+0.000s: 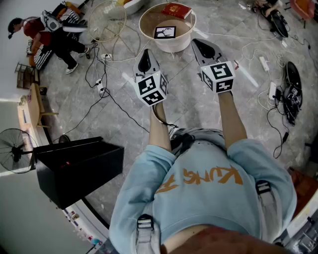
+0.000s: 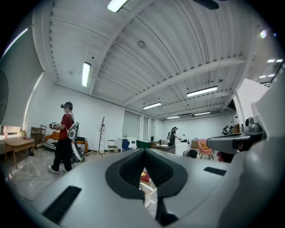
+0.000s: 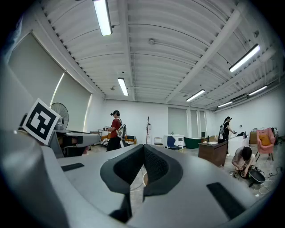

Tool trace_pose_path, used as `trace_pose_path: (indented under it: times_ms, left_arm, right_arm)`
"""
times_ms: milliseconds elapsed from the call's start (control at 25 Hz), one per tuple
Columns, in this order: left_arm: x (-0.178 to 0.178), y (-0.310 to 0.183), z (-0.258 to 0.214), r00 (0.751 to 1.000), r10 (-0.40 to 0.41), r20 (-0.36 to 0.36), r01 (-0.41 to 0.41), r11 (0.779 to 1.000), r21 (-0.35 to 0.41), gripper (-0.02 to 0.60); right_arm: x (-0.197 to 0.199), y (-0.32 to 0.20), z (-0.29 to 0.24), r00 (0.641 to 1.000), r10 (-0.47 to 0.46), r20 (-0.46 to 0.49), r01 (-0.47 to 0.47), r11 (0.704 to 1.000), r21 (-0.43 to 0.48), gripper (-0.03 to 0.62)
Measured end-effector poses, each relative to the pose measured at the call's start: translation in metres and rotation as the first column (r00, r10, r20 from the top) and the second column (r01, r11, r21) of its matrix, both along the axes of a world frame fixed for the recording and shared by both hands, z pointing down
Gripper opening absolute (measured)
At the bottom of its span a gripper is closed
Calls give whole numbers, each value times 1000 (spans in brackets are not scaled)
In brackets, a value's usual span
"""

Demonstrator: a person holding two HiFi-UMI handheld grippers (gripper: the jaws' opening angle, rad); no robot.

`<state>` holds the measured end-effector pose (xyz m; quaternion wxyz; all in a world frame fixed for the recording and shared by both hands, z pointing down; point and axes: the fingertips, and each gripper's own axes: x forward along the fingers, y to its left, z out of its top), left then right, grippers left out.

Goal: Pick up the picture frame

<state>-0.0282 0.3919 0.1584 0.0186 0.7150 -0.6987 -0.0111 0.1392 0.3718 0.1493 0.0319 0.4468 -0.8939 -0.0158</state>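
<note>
Both pairs of jaws are seen pressed together with nothing between the pads: the left gripper [image 2: 144, 153] is closed on itself in the left gripper view, and the right gripper [image 3: 143, 149] likewise in the right gripper view; each is held level, pointing out over the room rather than down. Just ahead of the two tips, and between them, the picture frame [image 1: 165, 32] is found lying face up inside a round white tub [image 1: 171, 45]; it is judged to sit well below the line along which the jaws point (neither gripper view shows it plainly). A red book [image 1: 177, 10] lies beyond the frame, at the tub's far side, apart from it.

The approach is judged to be the step in hand; nothing is grasped, and the frame is untouched. For the next move, one pair of jaws would have to be opened, tipped downward and lowered into the tub, so that one edge of the frame is taken between the pads; the tub wall is likely to crowd that descent. The frame's long axis is seen to run across the line of the jaws, from the left gripper's side towards the right gripper's, slightly skewed; its picture faces upward. Farther out, to the left of the left gripper, cables [image 1: 99, 84] are strewn over the floor.
</note>
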Motion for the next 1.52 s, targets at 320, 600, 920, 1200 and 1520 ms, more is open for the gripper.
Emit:
trace_pose_path:
  times_ms: [320, 600, 920, 1200, 1520]
  left_arm:
    - [8, 5, 1, 1000, 18, 1, -18, 1000, 1, 14]
    - [8, 8, 1, 1000, -6, -20, 6, 1000, -2, 14]
    - [24, 10, 2, 1000, -4, -18, 4, 1000, 7, 14]
    - [29, 8, -5, 1000, -2, -12, 2, 1000, 12, 14]
    - [42, -18, -21, 999, 54, -5, -53, 997, 51, 14]
  right_arm:
    - [-1, -3, -3, 996, -5, 91, 7, 1000, -21, -3]
    - [7, -7, -2, 996, -8, 86, 11, 1000, -29, -2]
    - [24, -12, 3, 986, -20, 163, 29, 998, -49, -3]
    - [31, -15, 2, 983, -26, 181, 36, 998, -57, -2]
    - [54, -27, -14, 963, -37, 268, 43, 999, -17, -5]
